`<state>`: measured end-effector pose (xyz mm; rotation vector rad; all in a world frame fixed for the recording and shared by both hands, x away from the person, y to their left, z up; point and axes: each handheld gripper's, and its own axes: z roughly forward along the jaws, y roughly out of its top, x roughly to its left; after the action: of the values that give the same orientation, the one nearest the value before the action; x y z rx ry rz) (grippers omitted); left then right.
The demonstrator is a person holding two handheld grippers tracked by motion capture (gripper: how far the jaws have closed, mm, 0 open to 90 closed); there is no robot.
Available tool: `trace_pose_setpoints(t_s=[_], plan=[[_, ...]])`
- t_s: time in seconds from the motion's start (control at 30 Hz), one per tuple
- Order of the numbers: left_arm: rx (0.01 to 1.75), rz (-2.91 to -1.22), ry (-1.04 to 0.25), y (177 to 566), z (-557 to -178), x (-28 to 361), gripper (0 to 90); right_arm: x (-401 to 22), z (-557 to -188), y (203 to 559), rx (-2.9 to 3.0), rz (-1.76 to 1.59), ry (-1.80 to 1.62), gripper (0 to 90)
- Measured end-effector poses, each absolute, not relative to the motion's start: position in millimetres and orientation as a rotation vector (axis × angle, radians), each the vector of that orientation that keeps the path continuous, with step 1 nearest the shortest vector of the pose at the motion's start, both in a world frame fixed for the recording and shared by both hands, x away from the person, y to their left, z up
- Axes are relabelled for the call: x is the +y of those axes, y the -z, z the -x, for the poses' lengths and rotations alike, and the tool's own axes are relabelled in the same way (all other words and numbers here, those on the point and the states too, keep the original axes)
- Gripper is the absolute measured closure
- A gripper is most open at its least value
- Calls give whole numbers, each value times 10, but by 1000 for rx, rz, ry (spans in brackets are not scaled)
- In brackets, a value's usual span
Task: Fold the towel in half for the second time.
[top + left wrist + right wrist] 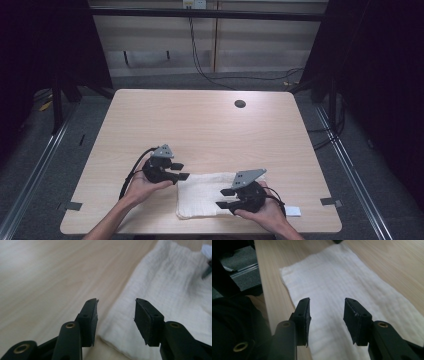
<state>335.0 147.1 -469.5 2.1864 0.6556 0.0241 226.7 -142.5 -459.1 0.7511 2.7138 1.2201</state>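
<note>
While both tools hover with jaws parted and empty, a folded white cloth (pixel 207 195) lies flat near the desk's (pixel 200 120) front edge.
Left tool (pixel 181 171) sits just off the cloth's left end; right tool (pixel 224 198) hangs over its right part. No readable writing appears anywhere.

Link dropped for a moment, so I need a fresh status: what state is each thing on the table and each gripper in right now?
White cloth: folded into a flat rectangle, lying near the front table edge, not gripped.
Left gripper: jaws open, nothing between them, at the cloth's left end.
Right gripper: jaws open, nothing between them, above the cloth's right part.
Table: bare wood beyond the cloth.
</note>
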Motion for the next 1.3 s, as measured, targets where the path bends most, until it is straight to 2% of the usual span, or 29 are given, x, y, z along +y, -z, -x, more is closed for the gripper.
trace_pose_setpoints(t_s=[0.1,0.23,0.53,0.73,0.87,1.3], plan=[[718,-2171,-38,4683,-3479,1479,542,-1256,-2239,4508,2730,-714,-1231,537],[716,-2172,-30,4734,-3521,1482,512,-966,-2216,4450,2790,-623,-1202,532],[724,-2173,-71,4737,-3522,1574,465,-453,-2318,4599,2871,-546,-1171,550],[701,-2180,-74,4762,-3508,1556,470,-325,-2384,4686,2866,-535,-1160,557],[688,-2192,-83,4767,-3486,1532,441,-284,-2358,4719,2877,-529,-1134,559],[676,-2212,-69,4875,-3439,1528,446,-260,-2130,4924,2852,-462,-1098,546]])
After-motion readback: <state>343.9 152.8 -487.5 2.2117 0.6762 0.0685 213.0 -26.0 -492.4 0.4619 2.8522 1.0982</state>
